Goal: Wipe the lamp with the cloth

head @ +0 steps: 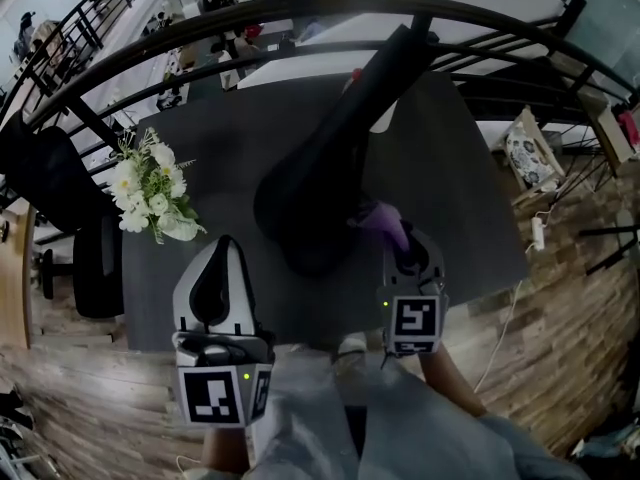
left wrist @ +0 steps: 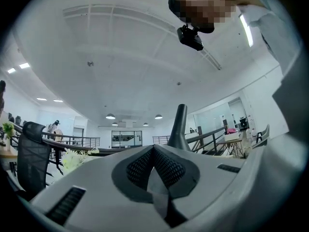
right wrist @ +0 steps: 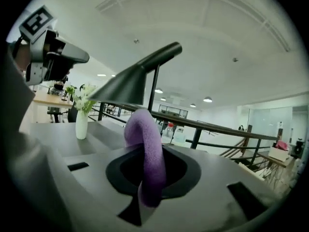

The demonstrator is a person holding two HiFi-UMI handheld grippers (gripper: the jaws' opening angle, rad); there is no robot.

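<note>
- We see a dark grey table (head: 455, 178) with a flat, matte top.
- The black lamp (head: 320, 188) stands near its middle; we cannot make out its foot under the shade.
- Left of the lamp, near the table's edge, stands a white vase (right wrist: 81, 123) of white flowers (head: 150, 193), upright and well apart from the lamp.

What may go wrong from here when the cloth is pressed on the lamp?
1. The right gripper pinches the purple cloth only as a narrow loop; rubbing might pull it out.
2. The left gripper is shut on nothing and away from the lamp, so nothing steadies it; a firm push on the shade might tip it.
</note>
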